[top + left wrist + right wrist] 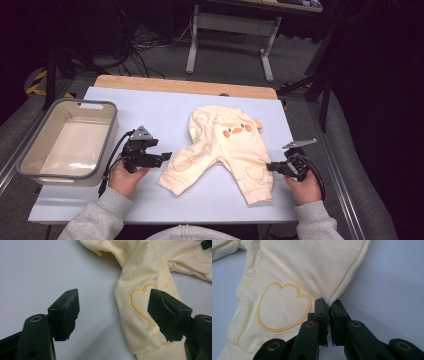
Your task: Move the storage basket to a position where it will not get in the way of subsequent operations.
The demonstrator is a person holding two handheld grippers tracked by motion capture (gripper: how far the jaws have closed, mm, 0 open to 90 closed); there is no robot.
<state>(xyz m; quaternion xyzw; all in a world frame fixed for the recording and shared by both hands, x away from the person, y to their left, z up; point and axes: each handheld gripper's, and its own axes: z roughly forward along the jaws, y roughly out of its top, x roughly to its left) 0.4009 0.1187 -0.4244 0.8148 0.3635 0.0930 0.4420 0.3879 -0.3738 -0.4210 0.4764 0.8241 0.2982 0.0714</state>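
My right tongs [329,305] are clamped on the outer edge of one leg of the baby trousers [225,150], which lie spread on the worktop [150,107] toward its right edge. My left tongs [113,312] stand apart over the other leg, one pad above its heart patch

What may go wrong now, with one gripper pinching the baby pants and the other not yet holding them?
1. The right gripper pinches only a thin fold at the edge of one leg of the pants; a pull may slip it free.
2. The left gripper is open, with the other leg's heart patch between its jaws but not pinched. Lifting now would probably raise one side alone, and the pants would bunch.
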